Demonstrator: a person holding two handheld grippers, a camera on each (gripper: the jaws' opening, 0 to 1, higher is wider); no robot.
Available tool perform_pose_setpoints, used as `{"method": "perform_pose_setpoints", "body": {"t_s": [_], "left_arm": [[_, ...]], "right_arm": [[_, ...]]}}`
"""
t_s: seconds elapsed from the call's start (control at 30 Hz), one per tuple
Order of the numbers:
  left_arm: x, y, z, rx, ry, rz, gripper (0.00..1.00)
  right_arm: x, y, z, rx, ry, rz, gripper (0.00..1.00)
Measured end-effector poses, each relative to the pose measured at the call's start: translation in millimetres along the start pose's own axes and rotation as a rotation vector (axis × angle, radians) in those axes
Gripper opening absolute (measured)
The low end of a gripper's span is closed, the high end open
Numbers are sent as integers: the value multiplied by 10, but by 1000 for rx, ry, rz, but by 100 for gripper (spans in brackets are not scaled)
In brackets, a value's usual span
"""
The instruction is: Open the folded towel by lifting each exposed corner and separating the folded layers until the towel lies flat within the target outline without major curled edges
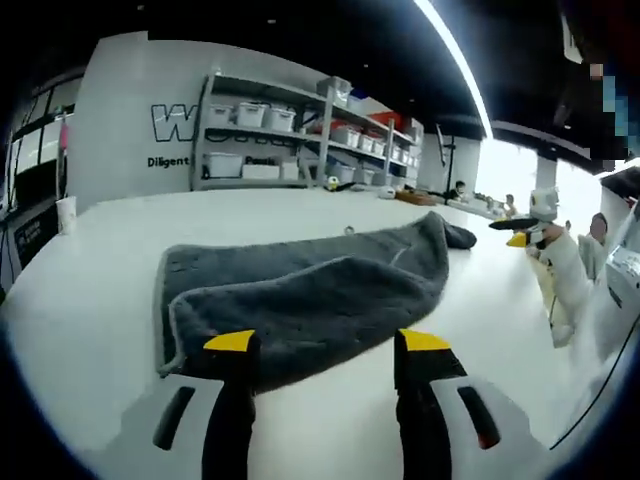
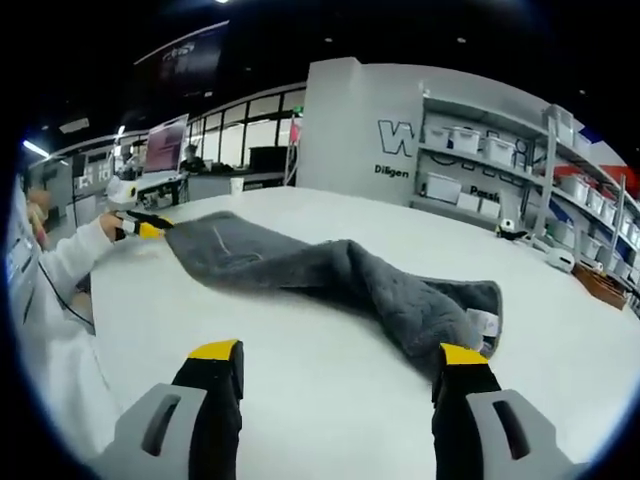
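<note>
One wide white table carries everything here, with storage shelves holding white bins against the wall beyond it.

On the table lies a dark grey towel, partly folded over on itself and bunched into soft ridges, not yet flat. No target outline can be made out on the white surface. In the right gripper view the towel stretches as a long band, its long axis running from the far left of that view to the near right, where a small white label sits close to its near end.

In the left gripper view, the left gripper points straight at the towel's near folded edge; its two yellow-tipped jaws stand apart, holding nothing, and the tips appear to meet or overlap that edge, though actual contact cannot be judged.

In the right gripper view, the right gripper also has its jaws spread and empty. The towel's labelled end lies just beyond its right jaw, while the space between the jaws shows bare table.

At the towel's far end in the right gripper view, another yellow-tipped gripper, held by a person in white sleeves, reaches close to that end.

As a judgement, each gripper is nearest to an opposite end of the long axis, so the coming lift would suit taking corners at both ends.
</note>
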State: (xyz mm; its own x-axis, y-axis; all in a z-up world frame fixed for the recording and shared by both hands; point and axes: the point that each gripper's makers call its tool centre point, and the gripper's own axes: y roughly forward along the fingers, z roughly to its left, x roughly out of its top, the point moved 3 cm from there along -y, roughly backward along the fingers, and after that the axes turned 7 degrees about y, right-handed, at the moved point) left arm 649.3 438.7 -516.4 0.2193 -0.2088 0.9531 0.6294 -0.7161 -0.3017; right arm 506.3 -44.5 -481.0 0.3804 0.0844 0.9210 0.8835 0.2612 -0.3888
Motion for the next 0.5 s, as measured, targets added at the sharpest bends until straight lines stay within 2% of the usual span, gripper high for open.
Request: {"method": "perform_pose_setpoints", "body": {"t_s": [0.23,0.3,0.5], "left_arm": [[-40,-208,199,68,-6,-9,74],[-49,-251,245,86,-32,-16,81],[-107,-346,371,126,-80,-19,94]], "right_arm": [[5,-60,-115,-45,31,-21,78],[1,-77,-157,-60,38,-27,79],[-32,-95,-226,-81,57,-33,80]]}}
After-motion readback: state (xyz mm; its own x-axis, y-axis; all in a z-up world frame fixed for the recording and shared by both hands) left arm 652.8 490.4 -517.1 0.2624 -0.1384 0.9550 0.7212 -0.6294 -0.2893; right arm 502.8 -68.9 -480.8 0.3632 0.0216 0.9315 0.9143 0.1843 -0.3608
